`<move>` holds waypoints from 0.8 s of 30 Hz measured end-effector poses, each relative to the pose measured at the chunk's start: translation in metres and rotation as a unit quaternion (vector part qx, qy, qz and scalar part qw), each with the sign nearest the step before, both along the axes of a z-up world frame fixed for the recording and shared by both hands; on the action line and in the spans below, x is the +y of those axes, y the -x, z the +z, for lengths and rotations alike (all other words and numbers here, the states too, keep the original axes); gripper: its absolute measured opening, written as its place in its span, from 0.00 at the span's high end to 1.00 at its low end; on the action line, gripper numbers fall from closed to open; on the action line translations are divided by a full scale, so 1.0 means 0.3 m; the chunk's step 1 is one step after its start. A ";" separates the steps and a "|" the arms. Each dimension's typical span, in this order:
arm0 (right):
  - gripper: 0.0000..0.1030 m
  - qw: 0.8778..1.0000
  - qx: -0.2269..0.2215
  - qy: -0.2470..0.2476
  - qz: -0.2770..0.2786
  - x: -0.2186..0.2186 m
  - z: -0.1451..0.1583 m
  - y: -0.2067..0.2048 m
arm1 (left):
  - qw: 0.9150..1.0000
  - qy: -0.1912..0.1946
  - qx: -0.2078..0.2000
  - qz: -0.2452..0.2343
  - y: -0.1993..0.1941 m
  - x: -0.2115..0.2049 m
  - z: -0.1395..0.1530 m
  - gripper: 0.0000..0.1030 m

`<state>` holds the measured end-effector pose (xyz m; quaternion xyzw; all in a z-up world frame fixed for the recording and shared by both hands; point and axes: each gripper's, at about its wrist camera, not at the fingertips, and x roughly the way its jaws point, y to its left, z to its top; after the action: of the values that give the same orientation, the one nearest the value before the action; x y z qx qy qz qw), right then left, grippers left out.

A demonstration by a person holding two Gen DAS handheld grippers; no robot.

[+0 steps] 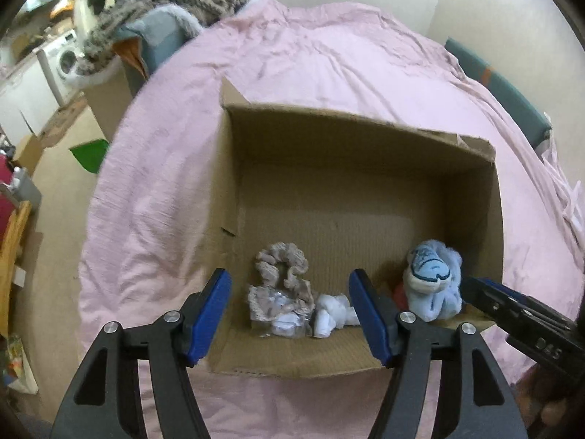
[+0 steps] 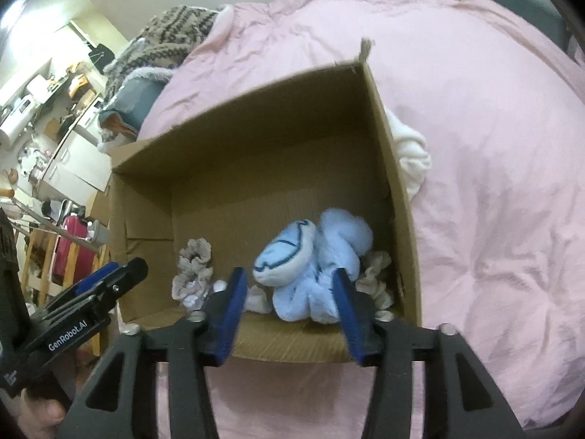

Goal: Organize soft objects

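Fingers of both grippers, left (image 1: 290, 314) and right (image 2: 289, 312), gape empty over the box's (image 1: 351, 197) near rim.

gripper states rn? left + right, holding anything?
Left tongs: open, holding nothing, poised at the cardboard box.
Right tongs: open around the blue plush; cannot tell if the pads touch it.

Light-blue plush toy (image 2: 310, 274) between spread right tool (image 2: 289, 292) fingers, inside cardboard box (image 2: 256, 139)
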<state>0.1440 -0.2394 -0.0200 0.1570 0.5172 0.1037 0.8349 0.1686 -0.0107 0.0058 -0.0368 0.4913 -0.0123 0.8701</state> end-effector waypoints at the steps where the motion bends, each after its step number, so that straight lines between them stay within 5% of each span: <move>1: 0.40 1.000 -0.010 0.009 0.001 0.001 0.018 0.012 | 1.000 -0.003 -0.009 0.000 0.012 0.001 0.015 0.38; 7: 0.29 0.998 -0.049 0.033 0.005 0.016 0.096 0.077 | 0.999 -0.019 -0.043 -0.021 0.093 -0.004 0.083 0.38; 11: 0.22 0.997 -0.066 0.044 0.004 0.017 0.126 0.144 | 0.998 -0.023 -0.060 -0.020 0.171 0.012 0.116 0.19; 16: 0.21 0.995 -0.076 0.058 -0.003 0.008 0.134 0.233 | 0.997 -0.021 -0.064 -0.022 0.269 0.040 0.127 0.12; 20: 0.07 0.992 -0.096 0.086 0.002 0.010 0.139 0.302 | 0.997 -0.020 -0.067 -0.021 0.333 0.061 0.113 0.04; 24: 0.04 0.991 -0.101 0.089 -0.004 0.005 0.126 0.364 | 0.997 -0.024 -0.070 -0.010 0.385 0.076 0.081 0.01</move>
<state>0.0349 -0.2380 0.0179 0.0729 0.4366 0.0699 0.8940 0.0531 0.0119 0.0302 -0.0105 0.4299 -0.0115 0.9028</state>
